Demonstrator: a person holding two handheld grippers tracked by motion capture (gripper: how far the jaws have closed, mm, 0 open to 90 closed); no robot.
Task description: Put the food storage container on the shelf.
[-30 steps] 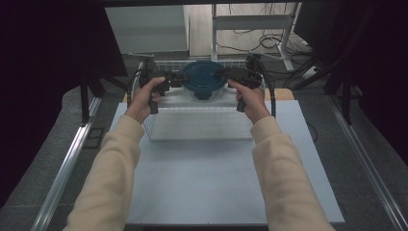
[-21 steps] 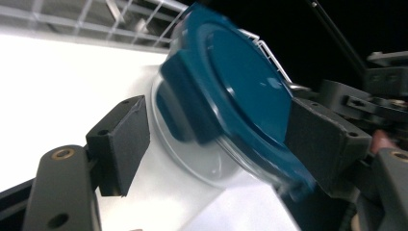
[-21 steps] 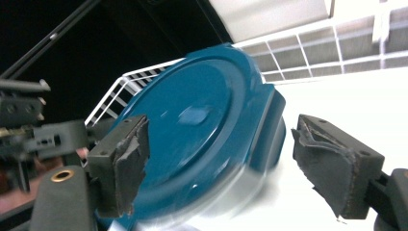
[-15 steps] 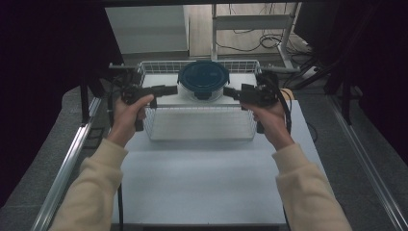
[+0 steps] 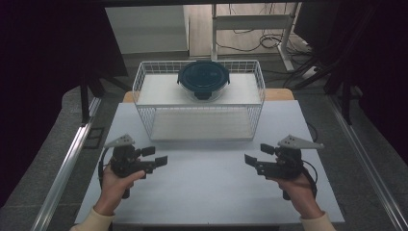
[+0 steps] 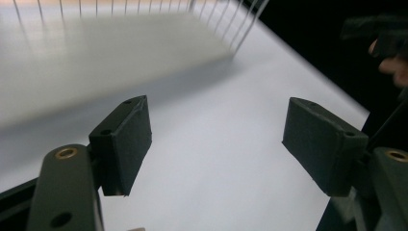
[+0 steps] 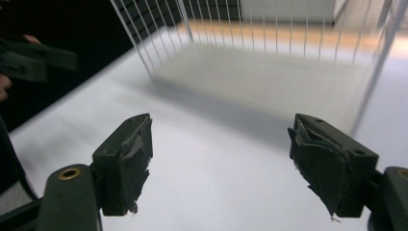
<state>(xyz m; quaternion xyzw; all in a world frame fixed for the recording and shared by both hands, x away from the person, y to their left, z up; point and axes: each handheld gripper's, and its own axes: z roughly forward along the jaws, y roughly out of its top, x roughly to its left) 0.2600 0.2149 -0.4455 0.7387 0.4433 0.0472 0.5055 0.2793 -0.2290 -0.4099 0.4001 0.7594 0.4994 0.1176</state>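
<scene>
The round dark-lidded container point(image 5: 203, 80) sits on the upper shelf of the white wire rack point(image 5: 144, 79) at the far side of the worktop point(image 5: 207, 183). Well in front of the rack, the left claw point(image 5: 161, 156) and right claw point(image 5: 251, 155) face each other, both released and empty, their jaws having just been closing slightly

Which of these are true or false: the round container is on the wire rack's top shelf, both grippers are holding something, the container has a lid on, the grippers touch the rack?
1. The round container sits on the top shelf of the wire rack. True.
2. The left gripper and right gripper each hold something. False: both are open and hold nothing.
3. The container has a dark lid on. True.
4. The grippers touch the rack. False: both are over the white table, apart from the rack.
</scene>
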